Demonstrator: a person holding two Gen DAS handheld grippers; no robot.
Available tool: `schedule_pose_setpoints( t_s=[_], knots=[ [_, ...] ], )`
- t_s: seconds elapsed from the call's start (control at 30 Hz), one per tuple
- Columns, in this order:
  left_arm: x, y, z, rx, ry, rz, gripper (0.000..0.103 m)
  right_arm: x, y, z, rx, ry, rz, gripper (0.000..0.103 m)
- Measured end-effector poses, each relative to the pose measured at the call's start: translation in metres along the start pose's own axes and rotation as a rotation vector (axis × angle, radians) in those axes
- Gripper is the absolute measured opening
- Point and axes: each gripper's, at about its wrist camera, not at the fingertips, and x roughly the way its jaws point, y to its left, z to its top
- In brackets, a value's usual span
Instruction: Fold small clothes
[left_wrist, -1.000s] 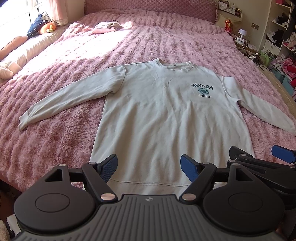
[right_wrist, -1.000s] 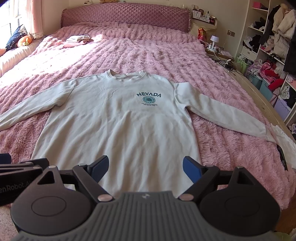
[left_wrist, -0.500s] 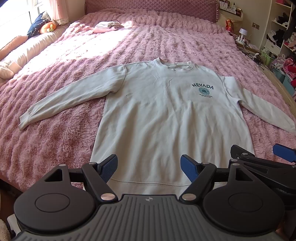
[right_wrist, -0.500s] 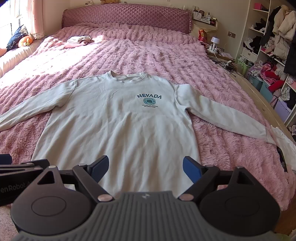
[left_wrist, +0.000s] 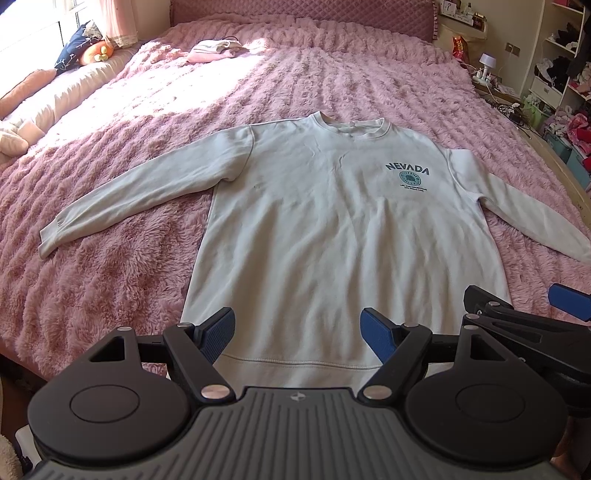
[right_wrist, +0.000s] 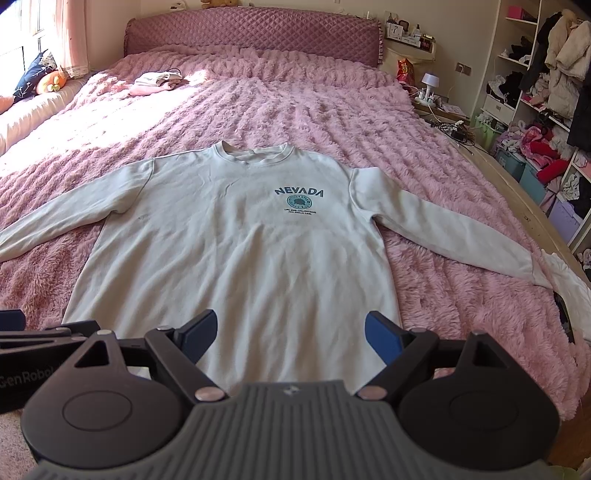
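A pale long-sleeved sweatshirt (left_wrist: 332, 229) with a teal NEVADA print lies flat and face up on the pink bed, sleeves spread to both sides; it also shows in the right wrist view (right_wrist: 251, 251). My left gripper (left_wrist: 299, 334) is open and empty, above the hem near the bed's front edge. My right gripper (right_wrist: 290, 332) is open and empty, above the hem beside it. The right gripper's body shows at the right of the left wrist view (left_wrist: 524, 328).
The fluffy pink bedspread (left_wrist: 110, 155) covers the whole bed. A small pile of folded clothes (right_wrist: 157, 81) lies near the headboard. Cushions (left_wrist: 88, 48) lie by the window at left. Shelves with clothes (right_wrist: 546, 110) and a cluttered floor stand at right.
Both views have shifted slightly so the sweatshirt sits a little lower in frame. Both grippers stay open; the sweatshirt has not moved.
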Motion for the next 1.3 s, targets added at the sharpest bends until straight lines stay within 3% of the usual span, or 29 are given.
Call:
schedule_pose_setpoints(
  t_s=[0.77, 1.1, 1.3],
  knots=[
    [0.004, 0.002, -0.003, 0.000, 0.004, 0.000, 0.090, 0.002, 0.003, -0.002, 0.003, 0.004, 0.004, 0.083],
    [0.014, -0.015, 0.012, 0.015, -0.046, -0.145, 0.090, 0.011, -0.040, 0.002, 0.141, -0.053, 0.009, 0.083],
    [0.033, -0.050, 0.039, 0.079, -0.097, -0.261, 0.090, 0.026, -0.092, 0.009, 0.184, -0.173, -0.067, 0.083]
  ],
)
